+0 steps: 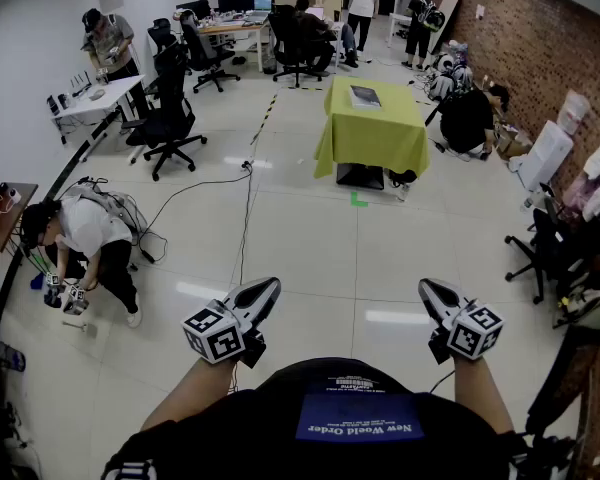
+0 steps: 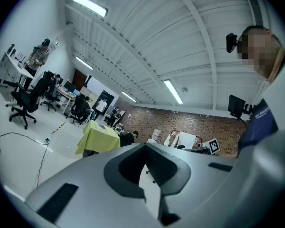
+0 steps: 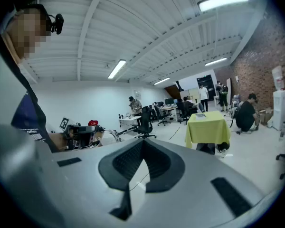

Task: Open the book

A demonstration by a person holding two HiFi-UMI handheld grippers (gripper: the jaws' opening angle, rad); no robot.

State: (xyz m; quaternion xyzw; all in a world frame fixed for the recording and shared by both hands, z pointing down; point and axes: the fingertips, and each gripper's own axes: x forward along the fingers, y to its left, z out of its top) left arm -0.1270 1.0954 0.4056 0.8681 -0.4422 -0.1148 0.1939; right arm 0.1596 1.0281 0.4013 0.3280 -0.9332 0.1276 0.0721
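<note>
A closed book (image 1: pixel 365 96) lies on a table with a yellow-green cloth (image 1: pixel 372 133) far ahead across the room. That table also shows small in the left gripper view (image 2: pixel 97 136) and in the right gripper view (image 3: pixel 207 127), where the book (image 3: pixel 200 116) is a pale patch on top. My left gripper (image 1: pixel 264 292) and right gripper (image 1: pixel 432 292) are held close to my body, level, both shut and empty. Several metres of floor separate them from the table.
Black office chairs (image 1: pixel 166 128) and desks (image 1: pixel 92 100) stand at the left. A person crouches at the lower left (image 1: pixel 80 246), another by the table's right side (image 1: pixel 468 118). A cable (image 1: pixel 246 203) runs along the floor. A brick wall (image 1: pixel 550 38) lines the right.
</note>
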